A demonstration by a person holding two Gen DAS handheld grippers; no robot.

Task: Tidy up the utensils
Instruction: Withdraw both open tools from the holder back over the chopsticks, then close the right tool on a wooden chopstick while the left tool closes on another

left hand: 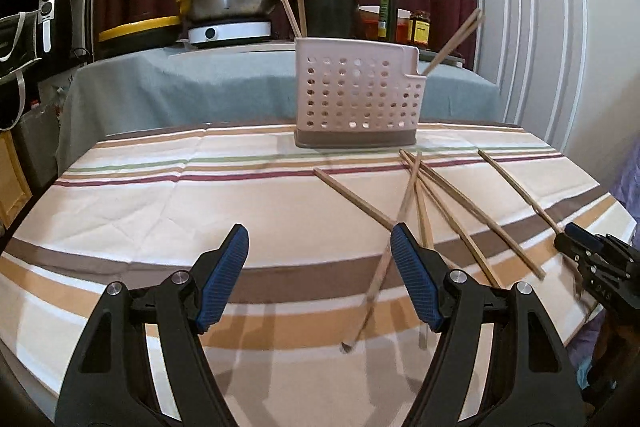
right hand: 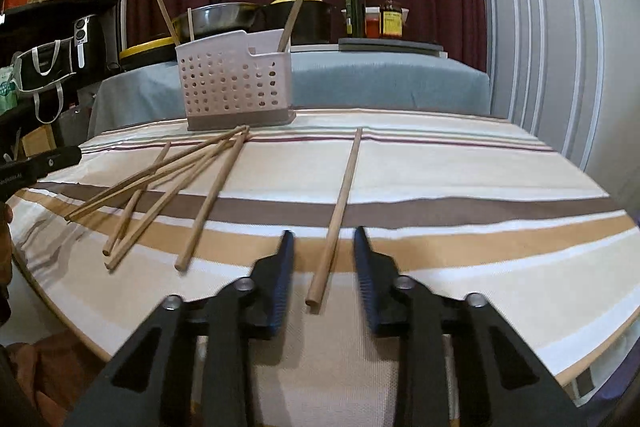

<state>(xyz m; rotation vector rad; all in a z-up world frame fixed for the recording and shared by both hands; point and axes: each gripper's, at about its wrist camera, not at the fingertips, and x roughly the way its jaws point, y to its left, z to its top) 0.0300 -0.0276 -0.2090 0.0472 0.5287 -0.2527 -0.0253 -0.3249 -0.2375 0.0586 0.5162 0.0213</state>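
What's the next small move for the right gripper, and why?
Probably close the right gripper on the lone chopstick. Its open fingers already sit on either side of that stick's near end, which lies apart from the pile. The holder stands ahead with sticks in it. The left gripper is open, holding nothing.

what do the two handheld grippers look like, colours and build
Both match: the left gripper and right gripper have matte black plastic bodies with triangular cut-outs, silver round pivot bolts, and ribbed blue pads lining the inner face of each finger. In the left view, the right gripper's body carries small white printed digits.
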